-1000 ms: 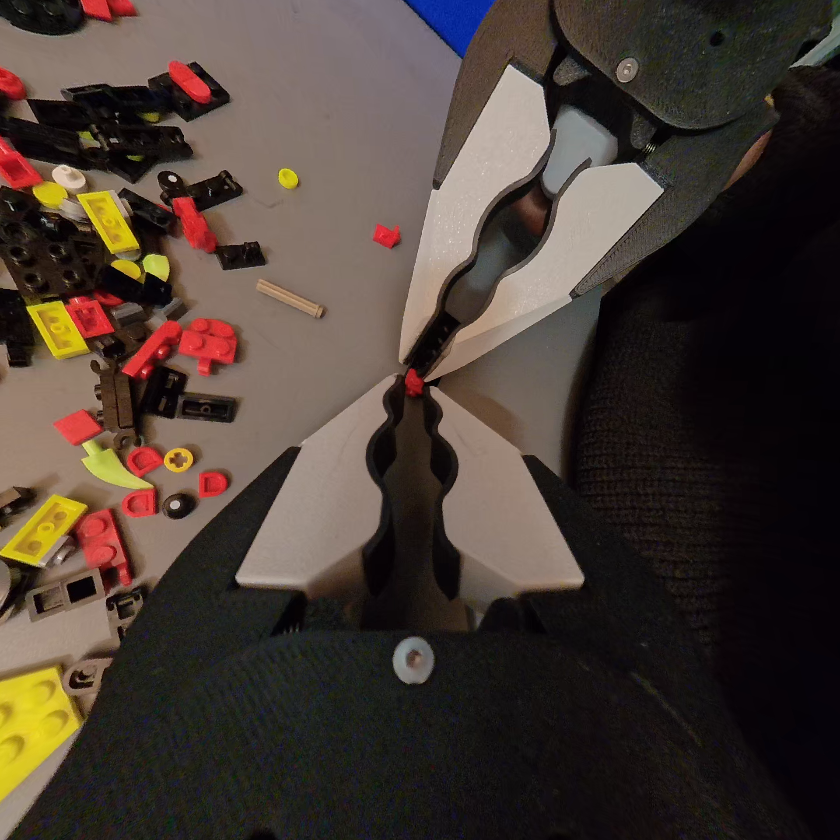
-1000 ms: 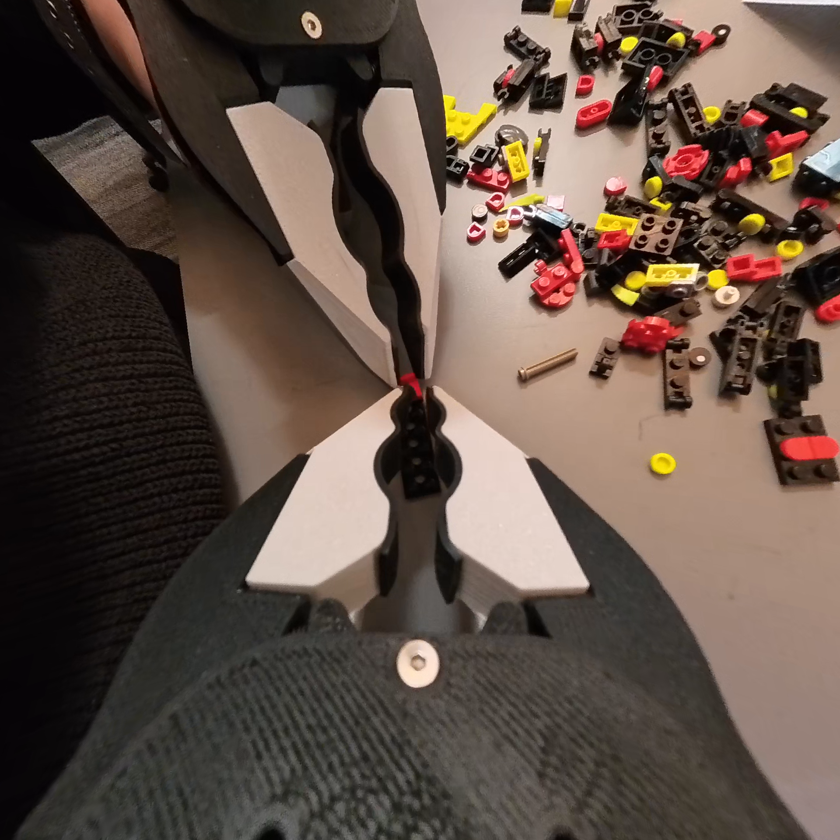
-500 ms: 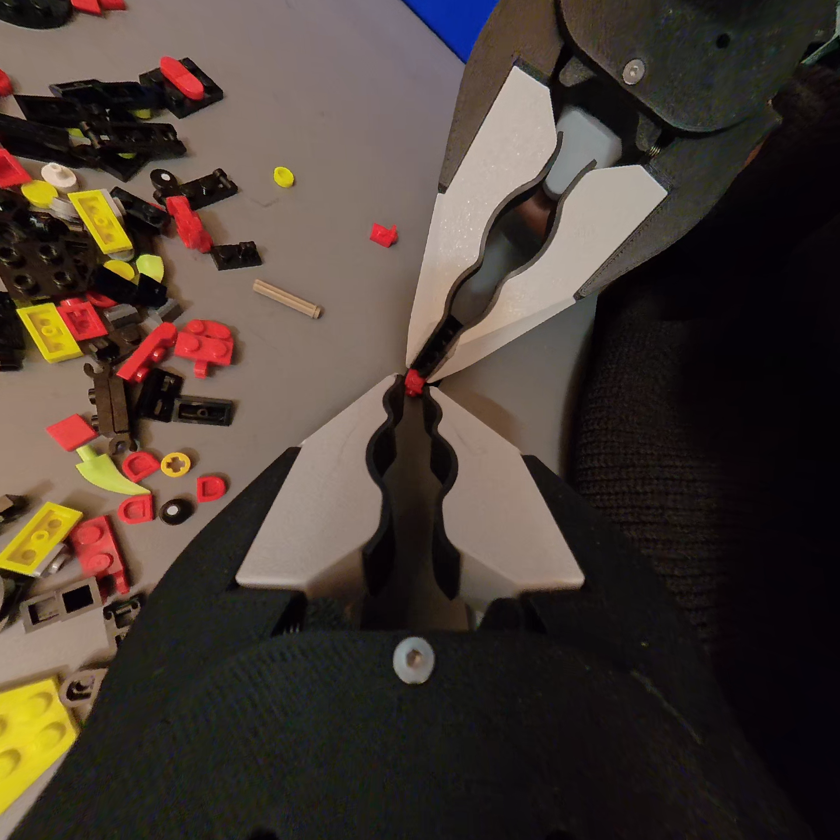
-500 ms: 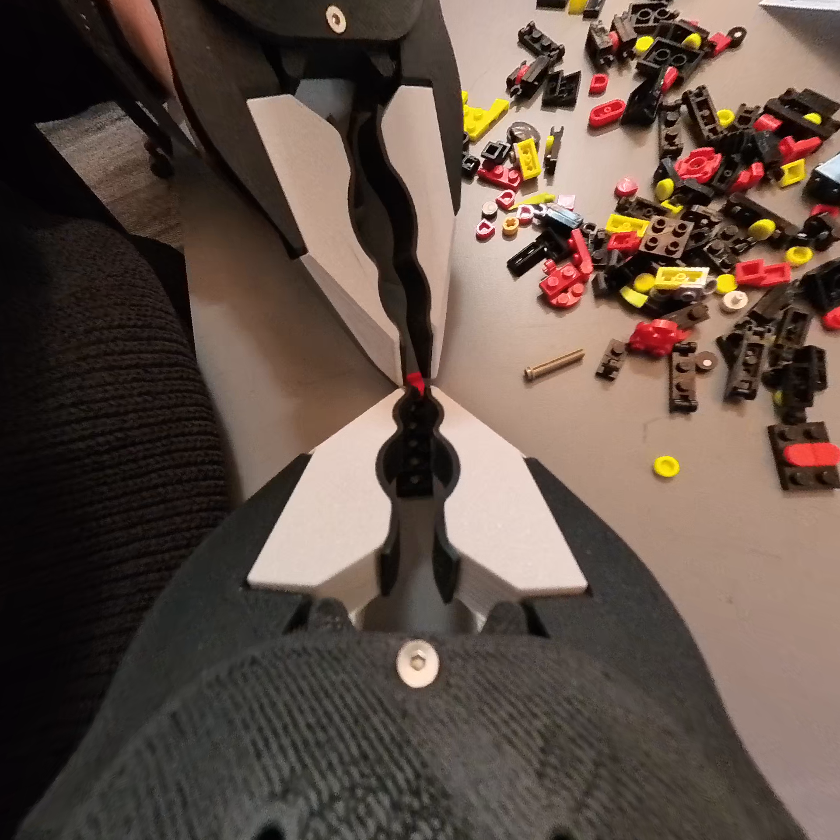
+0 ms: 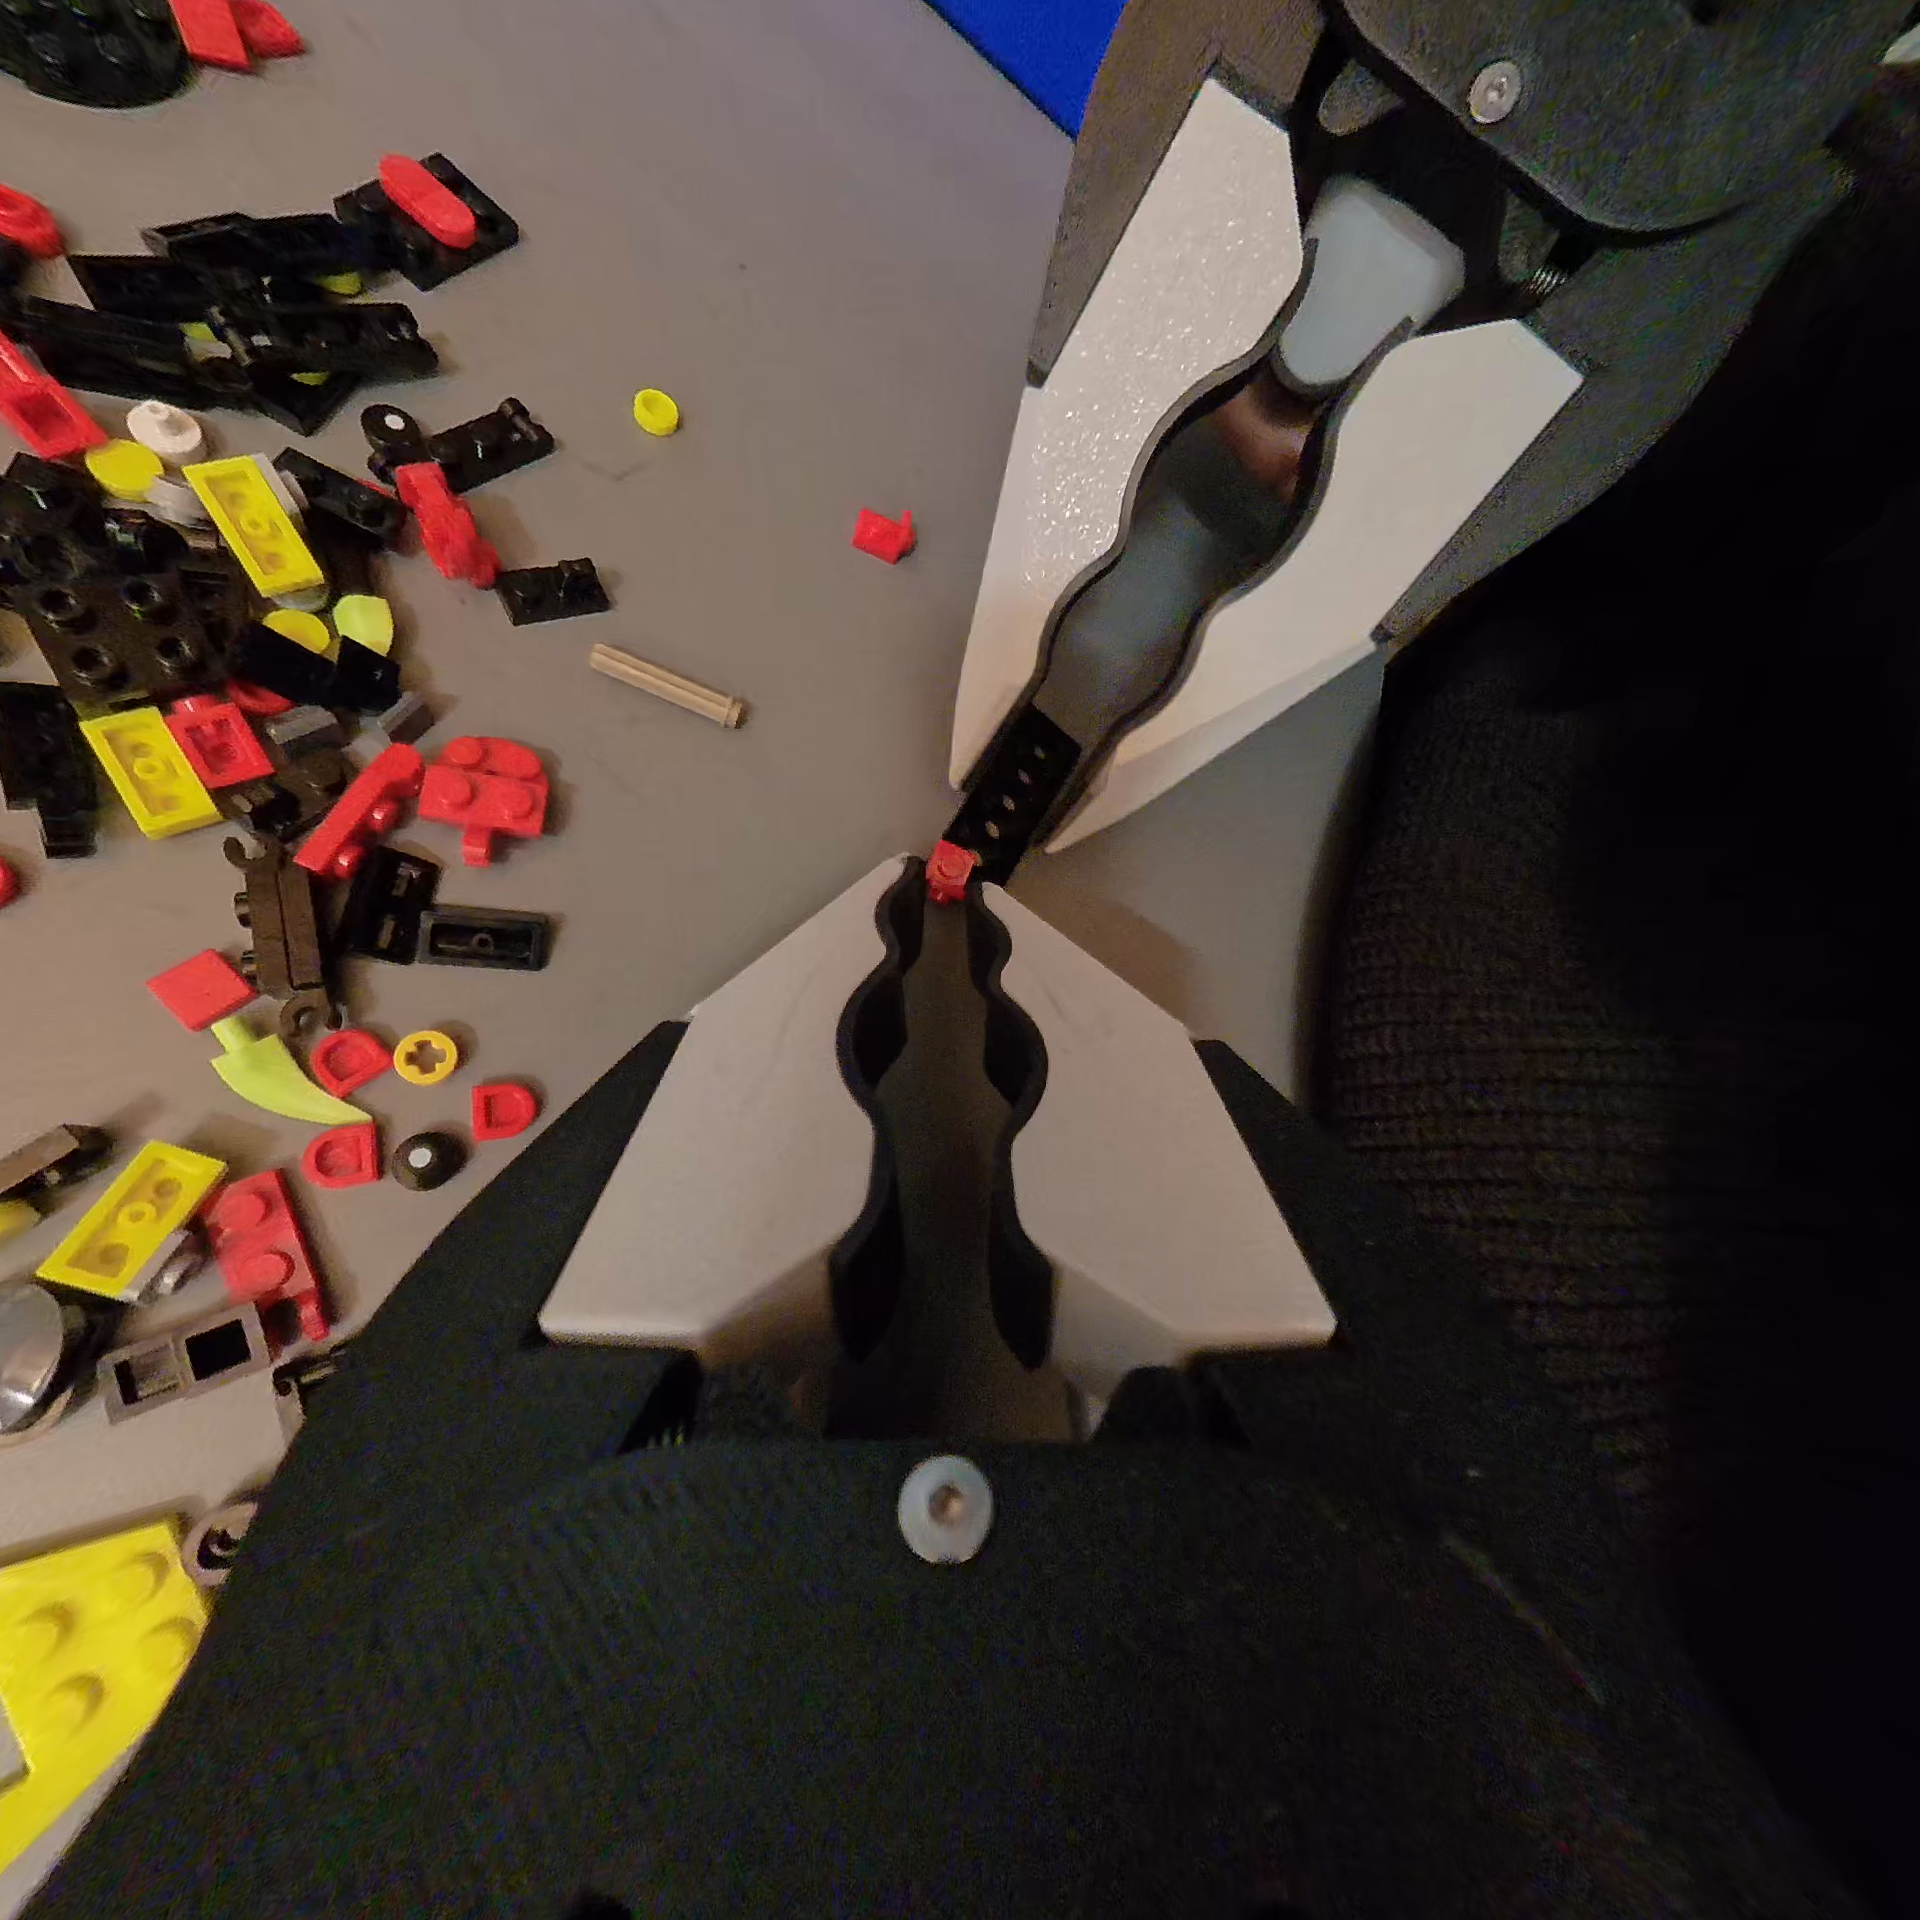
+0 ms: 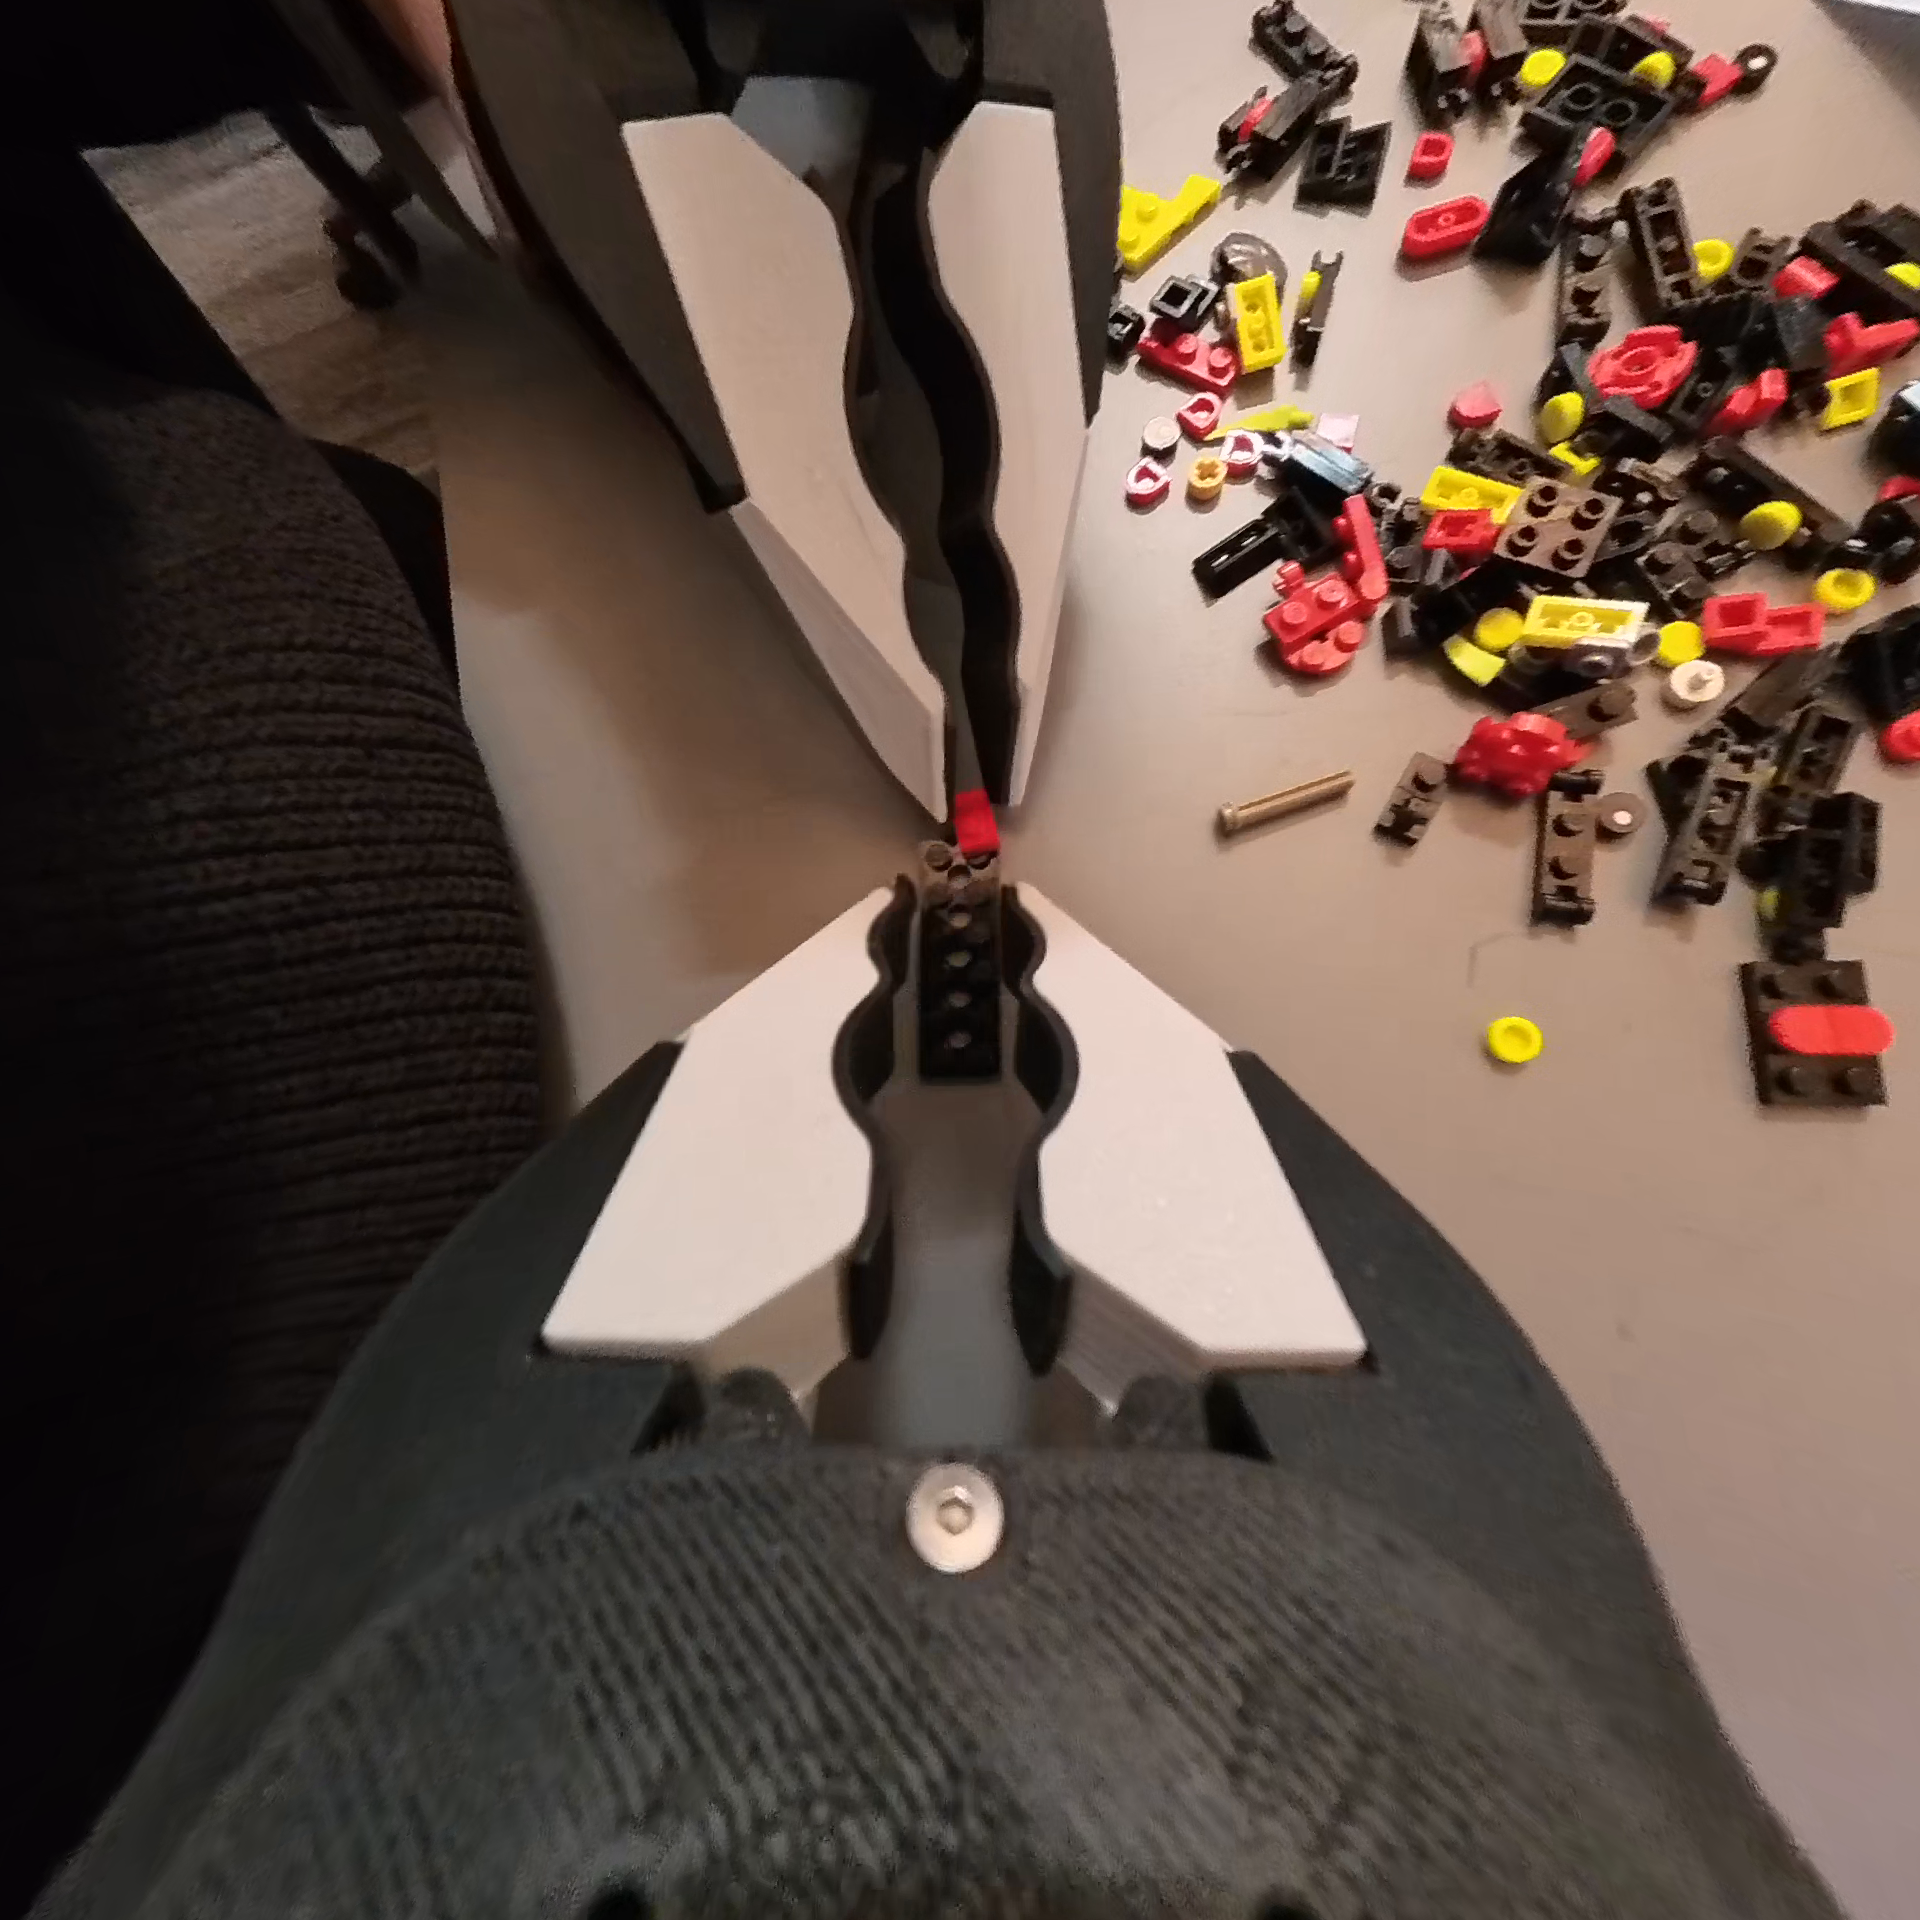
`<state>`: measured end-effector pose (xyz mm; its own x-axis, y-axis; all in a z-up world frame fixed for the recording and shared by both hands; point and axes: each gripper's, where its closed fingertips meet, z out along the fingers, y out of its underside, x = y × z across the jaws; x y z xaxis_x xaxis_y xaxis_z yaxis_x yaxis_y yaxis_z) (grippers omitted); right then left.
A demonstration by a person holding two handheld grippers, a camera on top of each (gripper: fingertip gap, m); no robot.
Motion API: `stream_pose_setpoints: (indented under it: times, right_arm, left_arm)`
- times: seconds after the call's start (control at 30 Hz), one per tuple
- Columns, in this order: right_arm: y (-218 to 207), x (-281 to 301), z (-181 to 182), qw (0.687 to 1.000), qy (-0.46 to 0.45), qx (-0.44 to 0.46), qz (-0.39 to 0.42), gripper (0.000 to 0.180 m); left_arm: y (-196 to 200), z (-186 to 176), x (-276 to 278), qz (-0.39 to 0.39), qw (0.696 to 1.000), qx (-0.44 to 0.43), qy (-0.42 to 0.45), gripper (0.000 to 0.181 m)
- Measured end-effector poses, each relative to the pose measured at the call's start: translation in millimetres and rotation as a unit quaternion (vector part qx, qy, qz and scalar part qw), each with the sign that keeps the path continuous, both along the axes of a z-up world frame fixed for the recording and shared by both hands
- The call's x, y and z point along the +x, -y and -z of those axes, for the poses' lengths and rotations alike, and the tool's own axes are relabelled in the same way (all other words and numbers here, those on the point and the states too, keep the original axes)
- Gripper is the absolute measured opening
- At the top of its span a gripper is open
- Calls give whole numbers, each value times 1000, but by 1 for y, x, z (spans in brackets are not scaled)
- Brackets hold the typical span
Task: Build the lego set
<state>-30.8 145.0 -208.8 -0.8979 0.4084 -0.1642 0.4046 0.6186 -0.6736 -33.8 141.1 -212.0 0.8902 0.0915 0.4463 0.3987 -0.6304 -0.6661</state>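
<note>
Left gripper [image 5: 951, 902] closed on a small red piece [image 5: 950, 869], pinched at the very fingertips. Right gripper [image 6: 961, 902] clamped on a black plate [image 6: 959, 977], a narrow studded strip lying along the gap between its fingers with its far end sticking out past the tips. The two grippers meet tip to tip above the bench [image 5: 727, 260], near its front edge, just in front of a person's dark knitted sleeve [image 5: 1507, 1039]. In the right wrist view the red piece [image 6: 974, 834] sits at the protruding end of the plate, touching or just beside its last studs; whether it is pressed on I cannot tell. In the left wrist view the plate [image 5: 1013, 795] shows as a black strip with a row of holes, held in the right gripper [image 5: 997, 842], red piece against its near end. Loose parts lie scattered over the bench away from the front edge: black, red and yellow pieces [image 5: 208, 644] in a heap, with a tan pin [image 5: 668, 686], a yellow round stud [image 5: 656, 411] and a small red clip [image 5: 884, 534] lying apart between the heap and the grippers. A bare strip of bench separates the heap from the grippers. A blue patch [image 5: 1029, 42] shows at the far edge.
</note>
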Motion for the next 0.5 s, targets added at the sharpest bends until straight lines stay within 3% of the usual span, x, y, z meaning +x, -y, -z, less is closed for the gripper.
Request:
stream_pose_setpoints:
  times: [0.5]
  right_arm:
    - [0,3,8,998,-38,34,-46,14]
  left_arm:
    - [1,-1,1,5,1000,2,-6,6]
